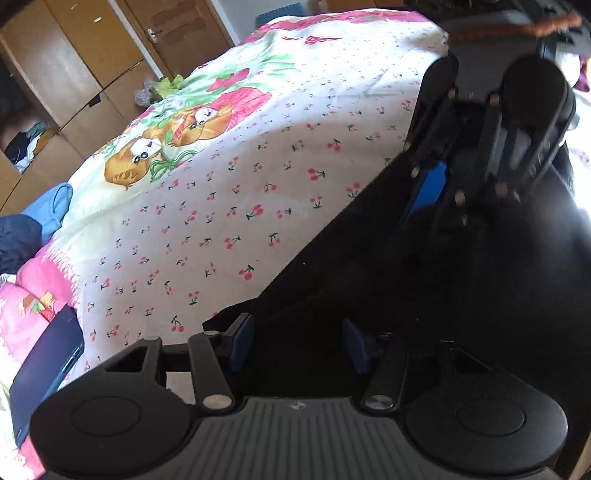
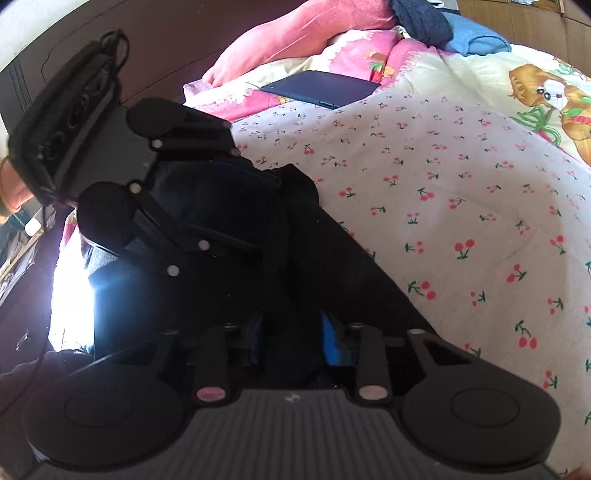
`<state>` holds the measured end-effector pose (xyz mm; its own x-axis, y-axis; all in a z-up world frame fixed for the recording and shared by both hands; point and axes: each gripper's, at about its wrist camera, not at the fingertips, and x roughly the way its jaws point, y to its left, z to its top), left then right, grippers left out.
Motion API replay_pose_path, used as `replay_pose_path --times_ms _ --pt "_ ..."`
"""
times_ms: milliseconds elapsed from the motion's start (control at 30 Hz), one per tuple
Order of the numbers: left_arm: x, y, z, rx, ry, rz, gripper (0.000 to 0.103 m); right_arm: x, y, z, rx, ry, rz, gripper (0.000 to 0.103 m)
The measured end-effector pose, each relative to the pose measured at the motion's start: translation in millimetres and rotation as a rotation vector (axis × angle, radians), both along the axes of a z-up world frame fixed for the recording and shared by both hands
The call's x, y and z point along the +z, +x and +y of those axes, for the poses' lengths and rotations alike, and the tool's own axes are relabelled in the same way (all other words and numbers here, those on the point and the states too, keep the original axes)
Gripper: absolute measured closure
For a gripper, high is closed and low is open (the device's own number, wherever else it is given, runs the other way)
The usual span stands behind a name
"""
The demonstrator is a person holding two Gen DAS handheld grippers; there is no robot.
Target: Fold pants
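pants [image 1: 369, 266]: black, spread on the cherry-print bedsheet [image 1: 221, 206], edge running diagonally across the bed
left gripper [image 1: 299, 345]: fingers apart, blue pads [image 1: 242, 341] clear of the cloth; pants corner lay between and under them
right gripper [image 2: 293, 341]: fingers a narrow gap apart, black cloth in the gap; too dark to tell if the pads pressed on it
relative: both grippers over the same pants edge, close together
other: dark blue tablet [image 2: 321, 88] near the pink pillow [image 2: 295, 33], well apart from the pants
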<state>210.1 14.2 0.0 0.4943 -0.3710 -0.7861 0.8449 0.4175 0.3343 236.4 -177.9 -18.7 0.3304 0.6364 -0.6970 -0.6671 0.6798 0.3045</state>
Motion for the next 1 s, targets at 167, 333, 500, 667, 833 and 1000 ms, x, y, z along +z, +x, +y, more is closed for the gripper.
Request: replay_pose_path --times_ms 167,333,500,667,833,1000 --pt "5.0 -20.6 4.4 0.050 -0.002 -0.130 0.050 24.1 -46.3 12.7 -0.031 -0.046 -0.173 0.098" --pt "6.4 -25.6 12.0 0.122 -0.007 -0.226 0.056 29.6 -72.4 29.6 -0.046 -0.153 -0.345 0.100" --pt "4.5 -5.6 13.8 0.169 -0.016 -0.253 0.056 35.1 -51.3 31.1 -0.105 -0.183 -0.398 0.100" --pt "-17.8 3.9 15.9 0.208 0.015 -0.262 0.055 -11.8 -16.4 30.2 -0.226 -0.231 -0.335 0.099" --pt "-4.8 4.4 12.5 0.233 -0.012 -0.325 0.055 -7.3 -23.7 15.7 -0.379 -0.148 -0.342 0.103" --pt "-21.1 12.6 5.1 0.298 0.022 -0.321 0.050 -1.6 -43.4 -15.4 -0.499 -0.087 -0.309 0.099"
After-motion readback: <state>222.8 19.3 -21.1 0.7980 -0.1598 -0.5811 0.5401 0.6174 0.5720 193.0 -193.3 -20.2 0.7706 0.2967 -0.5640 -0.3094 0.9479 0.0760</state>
